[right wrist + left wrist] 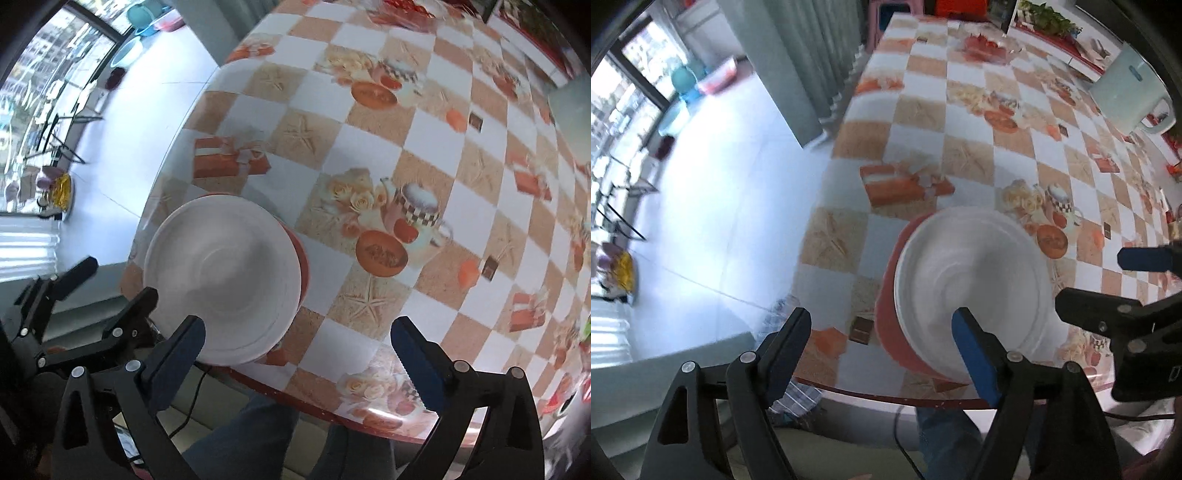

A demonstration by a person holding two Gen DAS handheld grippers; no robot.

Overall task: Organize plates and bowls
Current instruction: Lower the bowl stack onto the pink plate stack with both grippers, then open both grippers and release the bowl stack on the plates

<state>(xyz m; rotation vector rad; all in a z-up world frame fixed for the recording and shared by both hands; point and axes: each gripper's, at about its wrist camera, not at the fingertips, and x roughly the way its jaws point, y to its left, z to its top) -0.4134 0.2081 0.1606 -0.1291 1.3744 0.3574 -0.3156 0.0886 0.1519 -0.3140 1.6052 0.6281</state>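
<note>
A white bowl (971, 291) is sitting on a red plate (892, 325) near the front edge of the worktop (960, 155), which is wearing a checkered cloth printed with starfish, roses and gift boxes. The left gripper (882, 341) is hanging above the stack with its jaws spread and nothing between them. The right gripper (295, 347) is hovering just beside the bowl, jaws released wide and gripping nothing. A pale electric kettle (1126, 92) is standing well apart at the far side. The person's jeans-clad legs (258, 435) are showing below the worktop edge.
</note>
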